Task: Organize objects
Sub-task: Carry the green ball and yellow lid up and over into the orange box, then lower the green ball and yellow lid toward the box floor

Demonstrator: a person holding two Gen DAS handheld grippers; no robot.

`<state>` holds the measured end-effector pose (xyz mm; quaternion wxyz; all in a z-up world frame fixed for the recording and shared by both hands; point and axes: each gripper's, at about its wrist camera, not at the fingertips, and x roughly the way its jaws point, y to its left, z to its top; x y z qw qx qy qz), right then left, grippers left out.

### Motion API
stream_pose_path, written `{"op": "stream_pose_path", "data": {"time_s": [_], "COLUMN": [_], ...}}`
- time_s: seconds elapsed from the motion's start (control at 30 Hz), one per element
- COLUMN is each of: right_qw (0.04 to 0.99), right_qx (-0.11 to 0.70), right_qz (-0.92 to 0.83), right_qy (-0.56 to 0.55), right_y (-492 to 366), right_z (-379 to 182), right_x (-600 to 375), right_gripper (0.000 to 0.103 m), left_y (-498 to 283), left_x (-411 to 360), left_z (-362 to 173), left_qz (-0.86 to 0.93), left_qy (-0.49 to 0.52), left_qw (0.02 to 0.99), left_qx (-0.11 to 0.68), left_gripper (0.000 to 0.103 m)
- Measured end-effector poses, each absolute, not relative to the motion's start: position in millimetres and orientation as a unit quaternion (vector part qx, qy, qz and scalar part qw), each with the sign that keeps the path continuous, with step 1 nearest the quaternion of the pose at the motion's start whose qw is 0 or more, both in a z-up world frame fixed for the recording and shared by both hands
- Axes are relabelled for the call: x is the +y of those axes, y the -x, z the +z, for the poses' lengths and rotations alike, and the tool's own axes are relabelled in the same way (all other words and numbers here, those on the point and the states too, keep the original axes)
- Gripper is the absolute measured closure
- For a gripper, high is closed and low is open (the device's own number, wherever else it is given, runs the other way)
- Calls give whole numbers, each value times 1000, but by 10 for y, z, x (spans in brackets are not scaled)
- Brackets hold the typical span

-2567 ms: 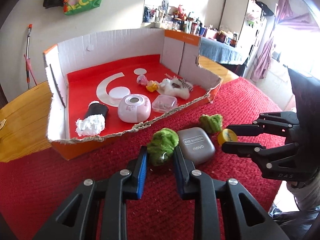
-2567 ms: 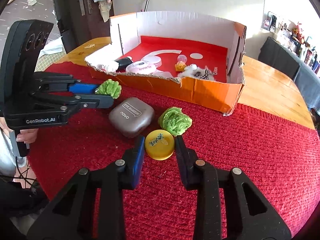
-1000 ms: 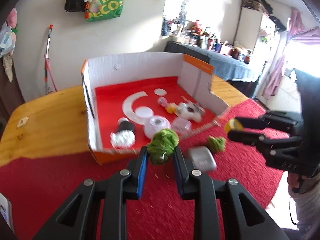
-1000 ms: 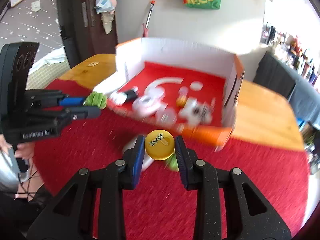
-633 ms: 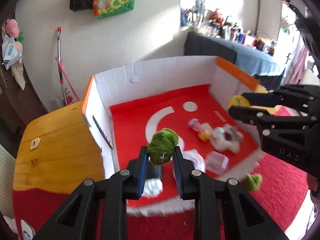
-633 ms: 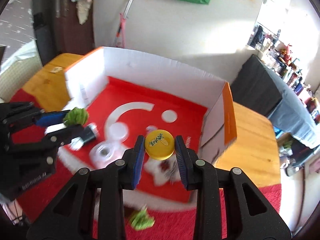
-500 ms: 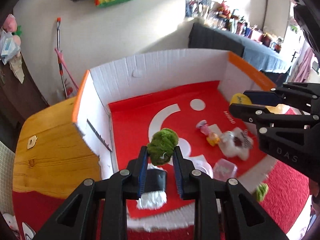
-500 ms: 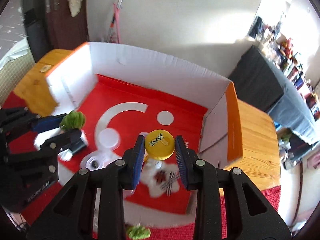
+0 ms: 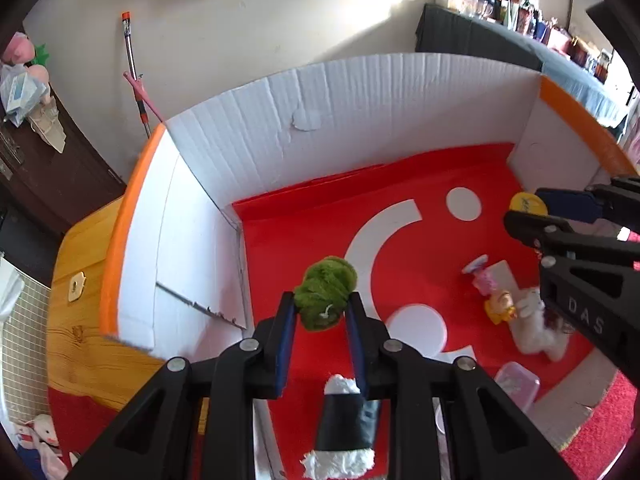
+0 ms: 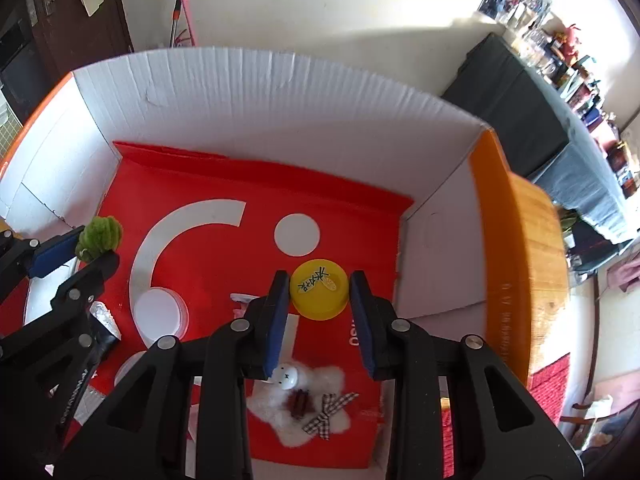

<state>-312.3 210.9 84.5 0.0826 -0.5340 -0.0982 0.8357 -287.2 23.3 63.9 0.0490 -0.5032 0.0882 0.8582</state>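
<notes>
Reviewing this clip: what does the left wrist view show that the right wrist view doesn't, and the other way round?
Only the left wrist view shows the black roll with white fluffy ends and the clear plastic case. Only the right wrist view shows the checked bow on the white plush. Both show the cardboard box, the left gripper shut on the green pompom and the right gripper shut on the yellow tin.

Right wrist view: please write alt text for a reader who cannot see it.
The right tool holds a yellow round container above a red-floored cardboard box. At left, the left tool holds a green fuzzy ball; a white plush toy lies below.
</notes>
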Motion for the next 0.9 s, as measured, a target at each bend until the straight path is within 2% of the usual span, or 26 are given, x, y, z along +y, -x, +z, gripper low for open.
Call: {"op": "stream_pose_path", "data": {"time_s": [0.9], "right_qw": [89], "right_qx": [-91], "right_qz": [802], "right_qy": [584], "right_y": [3161], "right_z": [609], "right_x": [2354], "right_gripper": [74], "left_y": [2815], "left_x": [283], "left_z": [554], "left_qz": [829], "left_qy": [548], "left_qw": [43], "left_qx": [99], "left_gripper": [76]}}
